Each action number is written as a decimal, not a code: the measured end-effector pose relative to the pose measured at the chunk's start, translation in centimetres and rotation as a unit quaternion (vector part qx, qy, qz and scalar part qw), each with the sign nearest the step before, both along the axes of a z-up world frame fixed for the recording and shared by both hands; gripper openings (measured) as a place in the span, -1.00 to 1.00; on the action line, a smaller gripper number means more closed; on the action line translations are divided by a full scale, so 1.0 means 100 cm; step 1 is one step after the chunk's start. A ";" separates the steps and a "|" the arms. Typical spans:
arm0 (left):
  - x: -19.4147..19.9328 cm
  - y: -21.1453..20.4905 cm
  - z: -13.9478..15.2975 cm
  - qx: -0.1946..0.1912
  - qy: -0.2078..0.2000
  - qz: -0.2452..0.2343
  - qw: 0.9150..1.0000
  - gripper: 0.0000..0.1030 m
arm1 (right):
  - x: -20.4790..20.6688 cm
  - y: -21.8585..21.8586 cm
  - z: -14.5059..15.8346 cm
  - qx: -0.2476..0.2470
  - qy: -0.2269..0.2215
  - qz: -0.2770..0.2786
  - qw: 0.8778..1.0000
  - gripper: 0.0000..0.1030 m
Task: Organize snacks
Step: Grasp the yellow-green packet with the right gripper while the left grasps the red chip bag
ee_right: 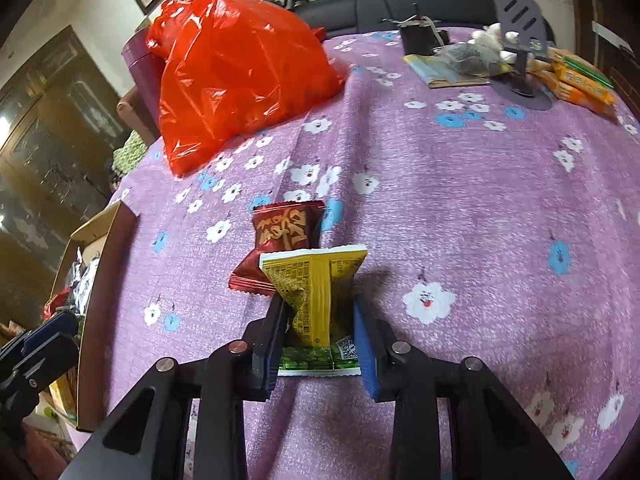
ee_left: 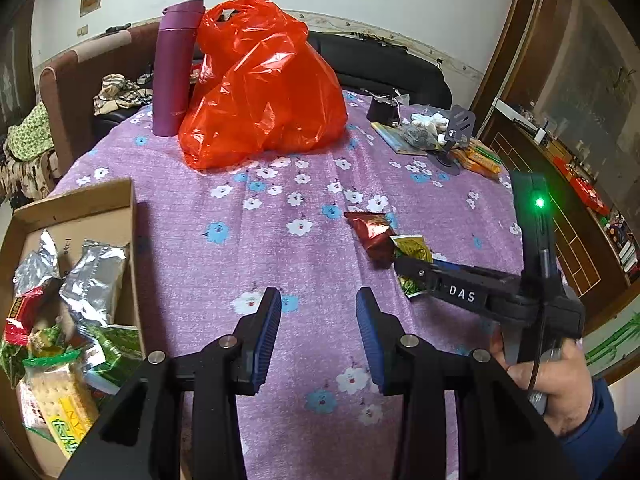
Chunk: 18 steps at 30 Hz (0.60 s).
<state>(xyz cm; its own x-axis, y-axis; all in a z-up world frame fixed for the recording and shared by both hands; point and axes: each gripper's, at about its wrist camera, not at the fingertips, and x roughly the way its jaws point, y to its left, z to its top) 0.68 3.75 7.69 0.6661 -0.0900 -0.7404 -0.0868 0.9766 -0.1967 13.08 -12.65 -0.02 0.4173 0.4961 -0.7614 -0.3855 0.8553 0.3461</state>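
Note:
My right gripper (ee_right: pixel 318 320) is shut on a yellow and green snack packet (ee_right: pixel 316 284), which crumples between the blue pads (ee_right: pixel 364 340) just above the purple flowered tablecloth. A dark red snack packet (ee_right: pixel 286 228) lies right beyond it, partly under its far end. In the left wrist view the same right gripper (ee_left: pixel 404 270) pinches the yellow-green packet (ee_left: pixel 412 246) beside the red packet (ee_left: pixel 370 234). My left gripper (ee_left: pixel 318 308) hovers open over bare cloth with nothing between its fingers. A cardboard box (ee_left: pixel 92 200) at the left holds several snack packets.
A full red plastic bag (ee_left: pixel 264 84) and a purple flask (ee_left: pixel 174 68) stand at the back of the table. Orange packets (ee_left: pixel 480 160), a dark phone stand (ee_left: pixel 460 124) and small clutter sit at the back right. A hand (ee_left: pixel 560 384) grips the right tool.

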 end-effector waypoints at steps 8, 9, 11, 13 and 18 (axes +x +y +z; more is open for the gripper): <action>0.027 -0.021 0.007 -0.007 0.011 -0.012 1.000 -0.27 | -0.020 -0.030 0.017 0.033 0.000 -0.061 0.998 -0.54; 0.034 -0.025 0.008 -0.005 0.013 -0.012 1.000 -0.27 | -0.022 -0.035 0.016 0.044 0.006 -0.067 0.997 -0.54; 0.047 -0.032 0.005 -0.004 0.020 -0.017 1.000 -0.27 | -0.026 -0.047 0.014 0.052 0.012 -0.087 0.995 -0.54; 0.065 -0.038 -0.001 -0.004 0.035 -0.015 0.999 -0.27 | -0.030 -0.057 0.013 0.059 0.005 -0.102 0.993 -0.54; 0.109 -0.054 -0.024 0.009 0.070 -0.018 0.997 -0.27 | -0.030 -0.072 0.004 0.086 0.010 -0.112 0.990 -0.54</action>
<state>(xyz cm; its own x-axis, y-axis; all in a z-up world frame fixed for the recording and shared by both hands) 11.53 -1.64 5.31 0.5519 -0.0979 -0.8281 -0.0779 0.9827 -0.1680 10.08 -19.88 0.37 0.5170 0.5155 -0.6833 -0.1835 0.8465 0.4998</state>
